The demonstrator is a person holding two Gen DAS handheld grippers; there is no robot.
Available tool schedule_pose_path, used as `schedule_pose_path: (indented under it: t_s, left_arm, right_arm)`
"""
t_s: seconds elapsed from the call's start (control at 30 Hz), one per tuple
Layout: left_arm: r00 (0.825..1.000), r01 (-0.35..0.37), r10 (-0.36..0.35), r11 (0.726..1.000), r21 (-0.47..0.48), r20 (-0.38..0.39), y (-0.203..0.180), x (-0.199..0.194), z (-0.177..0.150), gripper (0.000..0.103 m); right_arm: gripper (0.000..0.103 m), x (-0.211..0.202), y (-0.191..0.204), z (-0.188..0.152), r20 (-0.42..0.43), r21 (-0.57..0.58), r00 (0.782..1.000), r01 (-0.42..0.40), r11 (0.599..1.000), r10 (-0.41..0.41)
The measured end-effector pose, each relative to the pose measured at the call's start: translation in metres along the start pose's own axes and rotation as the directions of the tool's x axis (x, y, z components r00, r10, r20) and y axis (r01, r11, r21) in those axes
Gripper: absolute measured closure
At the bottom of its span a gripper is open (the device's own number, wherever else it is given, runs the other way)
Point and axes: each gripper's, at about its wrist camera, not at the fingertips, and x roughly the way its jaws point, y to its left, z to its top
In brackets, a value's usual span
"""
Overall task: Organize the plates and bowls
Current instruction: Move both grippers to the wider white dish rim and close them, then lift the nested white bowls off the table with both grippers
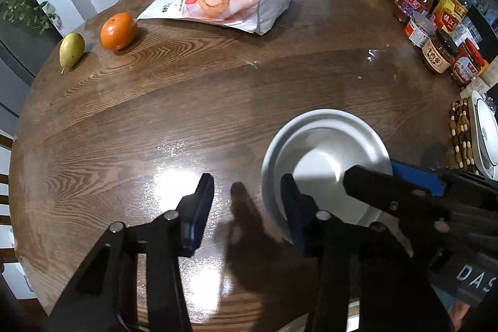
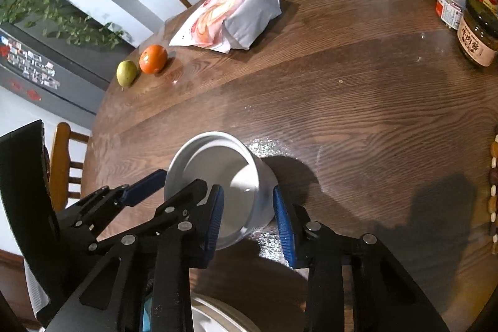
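The white bowl [image 2: 218,185] sits near the table's [image 2: 358,120] near edge. The right gripper [image 2: 249,217] straddles its wall, one finger inside, maybe to lift it. The left gripper [image 1: 247,207] hangs apart beside it.

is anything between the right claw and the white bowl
Nothing visible. The right claw is open with its fingers either side of the tilted white bowl's wall, one inside the rim, one outside. The left claw is close beside the bowl, open, not in the gap.
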Motion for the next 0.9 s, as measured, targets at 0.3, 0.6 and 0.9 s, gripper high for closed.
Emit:
schedule_pose_path:
  t_s: [0.3,0.6,0.9]
  left_arm:
    - [0.999,0.041,-0.041,0.999,0.012,-0.001,-0.007,-0.001,0.000,0.086]
    - [0.999,0.034,-0.034,0.999,0.021,0.004,-0.012,0.000,-0.001,0.088]
    - [1.000,0.019,-0.019,0.999,0.031,0.013,-0.013,0.000,-0.001,0.088]
  right_arm:
    - [0.070,0.004,-0.002,0.001,-0.006,0.002,1.000,-0.012,1.000,0.012]
    - [0.074,0.006,-0.003,-0.001,-0.002,0.001,1.000,-0.004,1.000,0.004]
    - [0.076,0.006,-0.003,-0.001,0.003,-0.003,1.000,0.002,1.000,-0.002]
